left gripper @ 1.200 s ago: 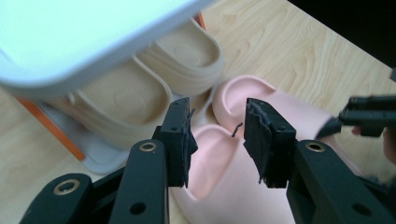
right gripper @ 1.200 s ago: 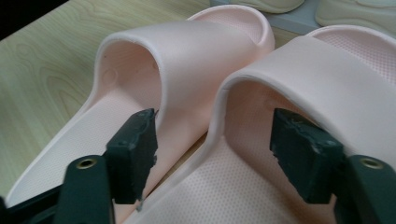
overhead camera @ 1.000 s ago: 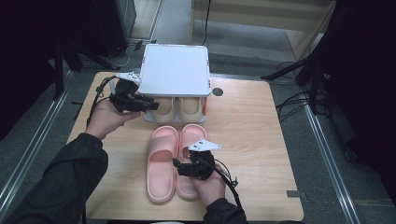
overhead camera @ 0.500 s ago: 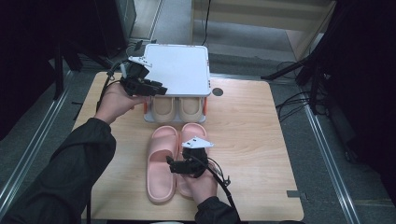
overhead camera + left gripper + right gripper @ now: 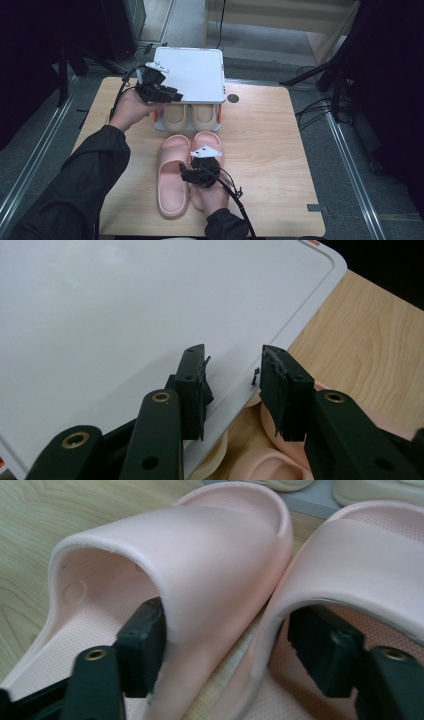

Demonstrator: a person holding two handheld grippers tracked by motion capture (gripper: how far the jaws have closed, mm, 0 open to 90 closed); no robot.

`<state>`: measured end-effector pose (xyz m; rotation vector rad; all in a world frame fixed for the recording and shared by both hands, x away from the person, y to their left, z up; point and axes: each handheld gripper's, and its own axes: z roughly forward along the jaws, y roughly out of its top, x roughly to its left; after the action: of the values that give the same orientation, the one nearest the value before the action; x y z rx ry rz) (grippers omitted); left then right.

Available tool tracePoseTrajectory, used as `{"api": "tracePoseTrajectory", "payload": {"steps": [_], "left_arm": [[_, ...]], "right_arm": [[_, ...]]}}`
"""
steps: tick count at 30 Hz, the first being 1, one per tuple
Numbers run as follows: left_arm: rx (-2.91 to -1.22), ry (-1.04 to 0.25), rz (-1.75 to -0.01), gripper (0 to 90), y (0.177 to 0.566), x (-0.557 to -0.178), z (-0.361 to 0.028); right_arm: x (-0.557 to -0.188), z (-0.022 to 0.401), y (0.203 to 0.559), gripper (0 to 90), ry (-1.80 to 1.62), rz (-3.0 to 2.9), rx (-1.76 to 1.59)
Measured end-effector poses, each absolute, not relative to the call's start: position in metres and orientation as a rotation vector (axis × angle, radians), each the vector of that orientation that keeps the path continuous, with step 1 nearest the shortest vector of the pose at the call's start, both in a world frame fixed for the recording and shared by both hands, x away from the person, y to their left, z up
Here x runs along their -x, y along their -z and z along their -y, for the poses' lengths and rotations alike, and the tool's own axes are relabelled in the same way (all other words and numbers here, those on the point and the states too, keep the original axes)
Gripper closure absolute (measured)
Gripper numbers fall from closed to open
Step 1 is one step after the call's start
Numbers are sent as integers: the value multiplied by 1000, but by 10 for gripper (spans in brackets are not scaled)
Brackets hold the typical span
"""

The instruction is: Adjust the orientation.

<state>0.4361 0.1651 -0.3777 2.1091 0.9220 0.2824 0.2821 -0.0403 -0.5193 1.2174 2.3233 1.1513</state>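
The pair of pink foam slide slippers [image 5: 186, 172] lies side by side on the light wooden table [image 5: 260, 150], toes toward the far edge, a little left of the middle and nearer the near edge. The right gripper [image 5: 196, 172] sits over their inner sides; in the right gripper view one of its jaws reaches inside the left pink slipper [image 5: 165, 565] under its strap and the other inside the right pink slipper [image 5: 360, 560], so the two adjoining inner walls stand between the jaws. These jaws are fairly wide and have just been closing; the nearer one lies against the strap wall of the left slipper, but whether both press I cannot tell. Just beyond the pink toes stands a small white plastic shoe rack [image 5: 192, 75] with a flat top board, near the far edge of the table, and on its lower level rests a pair of cream slippers [image 5: 189, 115], toes toward the person. The left gripper [image 5: 167, 95] hovers at the near left corner of the rack's top board, its jaws about half open with the board's rim [image 5: 280, 340] passing between them, touching nothing that I can see. A small dark round hole [image 5: 232, 98] lies in the table just right of the rack.
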Motion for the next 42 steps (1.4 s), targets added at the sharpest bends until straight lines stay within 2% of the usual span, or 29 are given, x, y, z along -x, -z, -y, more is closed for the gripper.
{"api": "tracePoseTrajectory", "payload": {"steps": [2,9,11,16,21,22,23,27,32,39,42], "left_arm": [[-2107,-284,-923,625,378,-436,-165],[-2109,-283,-921,625,378,-436,-166],[-2110,-283,-920,626,378,-436,-166],[-2111,-283,-919,623,378,-436,-166],[-2111,-284,-918,622,378,-436,-166],[-2111,-284,-918,623,378,-436,-166],[-2111,-283,-917,623,378,-436,-166],[-2111,-283,-918,623,378,-436,-166],[-2112,-281,-917,622,378,-436,-166],[-2111,-283,-917,622,378,-435,-166],[-2110,-286,-914,622,379,-435,-166]], "right_arm": [[-283,43,520,428,-1152,-2319,-1218],[-283,47,520,479,-1177,-2327,-1225],[-283,50,520,533,-1199,-2321,-1248],[-284,54,521,583,-1218,-2311,-1274],[-284,53,521,557,-1220,-2307,-1281],[-284,53,521,526,-1221,-2307,-1279],[-284,52,520,444,-1225,-2298,-1274],[-284,46,519,406,-1189,-2297,-1267],[-285,42,520,402,-1146,-2280,-1259],[-286,43,519,514,-1145,-2290,-1259],[-287,47,519,616,-1149,-2286,-1285]]}}
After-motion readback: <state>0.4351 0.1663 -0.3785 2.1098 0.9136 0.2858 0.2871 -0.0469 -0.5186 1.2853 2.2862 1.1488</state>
